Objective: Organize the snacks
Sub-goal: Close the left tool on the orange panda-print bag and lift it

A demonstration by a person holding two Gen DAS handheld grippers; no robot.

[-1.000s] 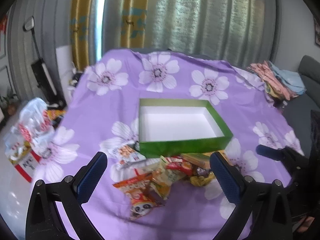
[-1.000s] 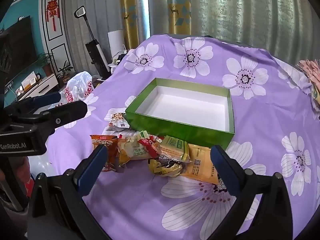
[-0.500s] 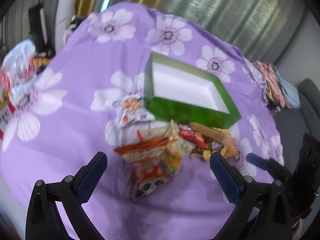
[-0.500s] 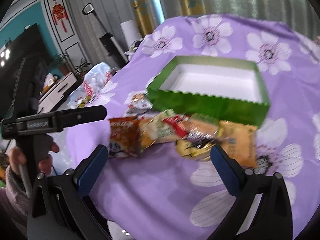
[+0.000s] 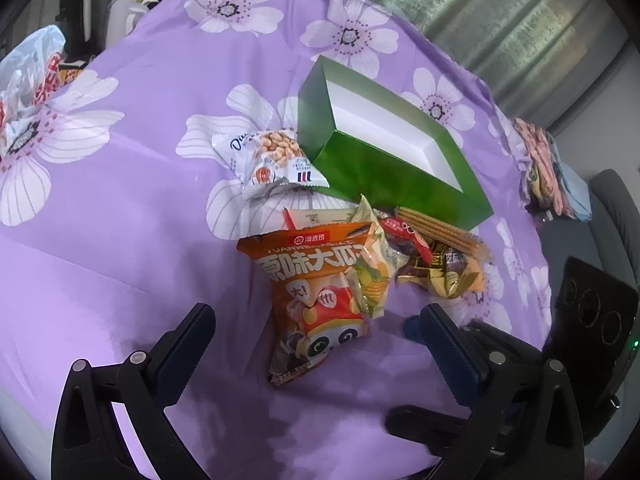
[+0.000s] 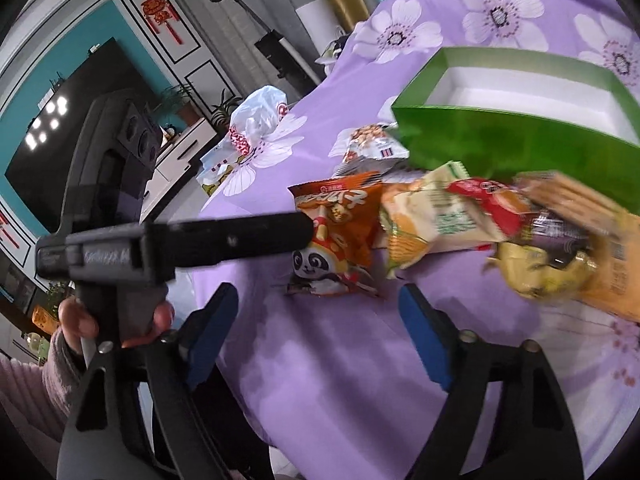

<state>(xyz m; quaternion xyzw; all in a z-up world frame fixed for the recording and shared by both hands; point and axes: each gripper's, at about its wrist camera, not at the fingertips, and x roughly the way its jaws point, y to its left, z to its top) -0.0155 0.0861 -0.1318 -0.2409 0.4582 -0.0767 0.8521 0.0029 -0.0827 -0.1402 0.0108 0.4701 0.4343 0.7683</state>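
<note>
An open green box point(image 5: 384, 176) point(image 6: 500, 148) with a white, bare inside sits on the purple flowered cloth point(image 5: 120, 240). In front of it lies a pile of snacks: an orange panda packet point(image 5: 312, 280) point(image 6: 340, 216), a white peanut packet point(image 5: 272, 156) point(image 6: 370, 144), a yellow-green packet point(image 5: 372, 276) point(image 6: 424, 220), a red packet point(image 5: 404, 232), a biscuit pack point(image 5: 436, 228) and gold wrappers point(image 5: 444, 276). My left gripper point(image 5: 316, 320) is open, straddling the panda packet's near end without touching it. The jaws of my right gripper point(image 6: 316, 296) are closing with nothing between them; the panda packet lies just ahead.
A white plastic bag point(image 5: 32, 72) point(image 6: 260, 120) rests at the cloth's left edge. Folded clothes point(image 5: 548, 168) lie at the far right edge. A person's hand point(image 6: 76, 320) holds the left gripper's handle. A TV point(image 6: 60, 128) and a cabinet stand beyond the table.
Both grippers have dropped and tilted down toward the snack pile, which now looms larger. The right gripper's jaws have narrowed. The snacks and box have not moved.
</note>
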